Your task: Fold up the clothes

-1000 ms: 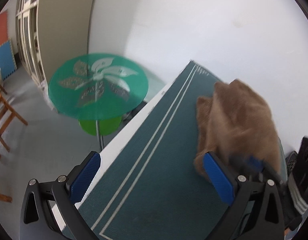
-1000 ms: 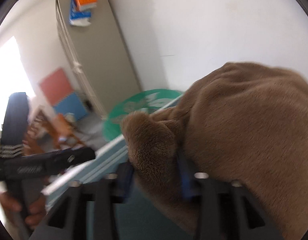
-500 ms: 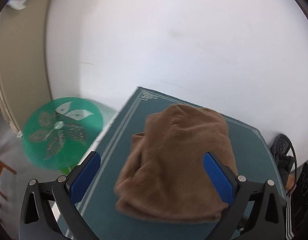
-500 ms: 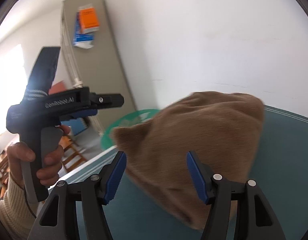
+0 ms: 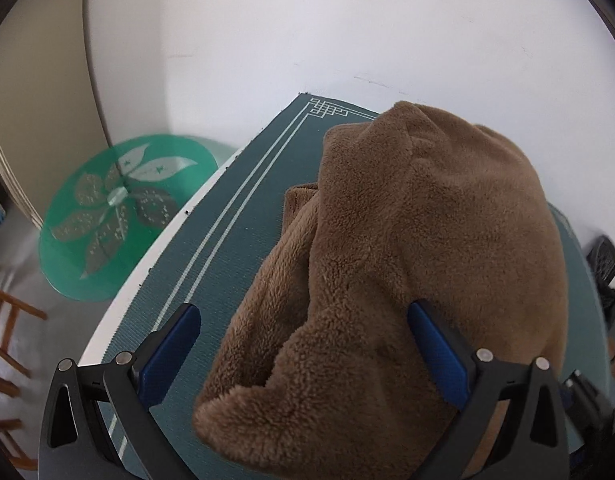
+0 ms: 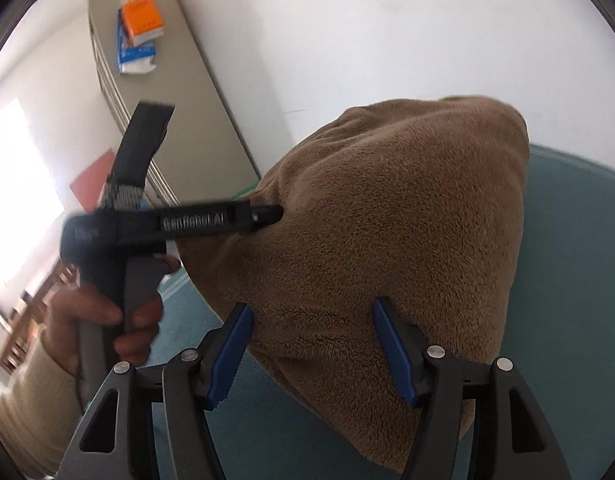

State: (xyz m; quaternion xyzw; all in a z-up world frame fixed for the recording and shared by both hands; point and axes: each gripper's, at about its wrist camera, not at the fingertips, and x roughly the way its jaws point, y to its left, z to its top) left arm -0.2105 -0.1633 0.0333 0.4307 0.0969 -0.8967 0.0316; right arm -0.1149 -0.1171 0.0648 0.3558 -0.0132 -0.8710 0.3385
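A brown fleece garment (image 5: 407, 248) lies bunched and folded on the dark green mat (image 5: 235, 224). My left gripper (image 5: 303, 348) is open, its blue pads to either side of the garment's near end. The right wrist view shows the same garment (image 6: 387, 240) close up. My right gripper (image 6: 313, 346) is open with the near edge of the fleece between its jaws, not pinched. The left gripper's body (image 6: 179, 224) reaches in from the left in that view and presses against the garment's side.
A round green glass side table (image 5: 119, 208) stands left of the mat's table edge. A grey cabinet (image 6: 159, 100) with boxes on top stands by the white wall. Wooden chair parts (image 5: 7, 320) are at the far left. A black object (image 5: 607, 264) sits right.
My right gripper has let go of the fleece and stands open. The garment now rests on the mat. My left gripper has moved in close over its near end.
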